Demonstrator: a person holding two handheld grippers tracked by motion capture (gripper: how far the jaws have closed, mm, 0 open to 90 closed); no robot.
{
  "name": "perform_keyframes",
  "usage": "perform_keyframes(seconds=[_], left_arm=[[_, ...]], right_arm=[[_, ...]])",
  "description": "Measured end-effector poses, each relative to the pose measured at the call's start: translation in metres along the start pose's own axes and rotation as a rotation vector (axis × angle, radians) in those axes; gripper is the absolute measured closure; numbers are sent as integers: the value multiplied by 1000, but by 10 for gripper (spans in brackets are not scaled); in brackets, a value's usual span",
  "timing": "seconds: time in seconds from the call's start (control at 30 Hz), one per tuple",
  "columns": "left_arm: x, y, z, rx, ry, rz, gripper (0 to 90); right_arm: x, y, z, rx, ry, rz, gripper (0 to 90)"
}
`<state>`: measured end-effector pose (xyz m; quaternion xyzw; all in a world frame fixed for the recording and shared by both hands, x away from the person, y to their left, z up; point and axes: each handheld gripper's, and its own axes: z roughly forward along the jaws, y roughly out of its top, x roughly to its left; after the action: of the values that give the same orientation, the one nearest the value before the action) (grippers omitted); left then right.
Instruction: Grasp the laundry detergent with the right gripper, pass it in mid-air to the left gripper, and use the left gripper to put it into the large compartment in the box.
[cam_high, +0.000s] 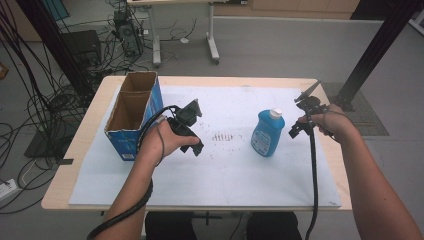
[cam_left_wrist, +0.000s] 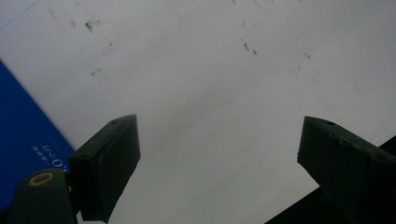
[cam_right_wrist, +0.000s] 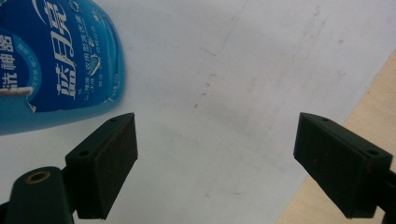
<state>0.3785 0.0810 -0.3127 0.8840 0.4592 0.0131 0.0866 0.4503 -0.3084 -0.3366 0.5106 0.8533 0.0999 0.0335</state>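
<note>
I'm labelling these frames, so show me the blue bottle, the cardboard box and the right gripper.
blue bottle (cam_high: 267, 135): high view, middle of its label.
cardboard box (cam_high: 152, 104): high view, its blue side wall.
right gripper (cam_right_wrist: 215, 163): right gripper view, midway between its open jaws.

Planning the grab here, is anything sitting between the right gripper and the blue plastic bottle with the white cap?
Nothing visible: only bare white sheet separates the open right gripper from the blue plastic bottle standing beside it.
</note>
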Motion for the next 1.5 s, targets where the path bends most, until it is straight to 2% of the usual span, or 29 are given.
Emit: perform_keyframes(seconds=[0.4,0.8,1.03,1.5], left_arm=[[3,-5,2,8,-4,-11,133],[2,-5,-1,19,3,4,133],[3,-5,-2,25,0,0,132],[4,-5,-2,35,-12,6,130]], right_arm=[[4,-12,-4,-13,-10,-24,130],[9,-33,-5,-28,-20,-36,130],[13,-47,0,-55,6,-37,132],[26,-64,9,-74,22,-53,131]])
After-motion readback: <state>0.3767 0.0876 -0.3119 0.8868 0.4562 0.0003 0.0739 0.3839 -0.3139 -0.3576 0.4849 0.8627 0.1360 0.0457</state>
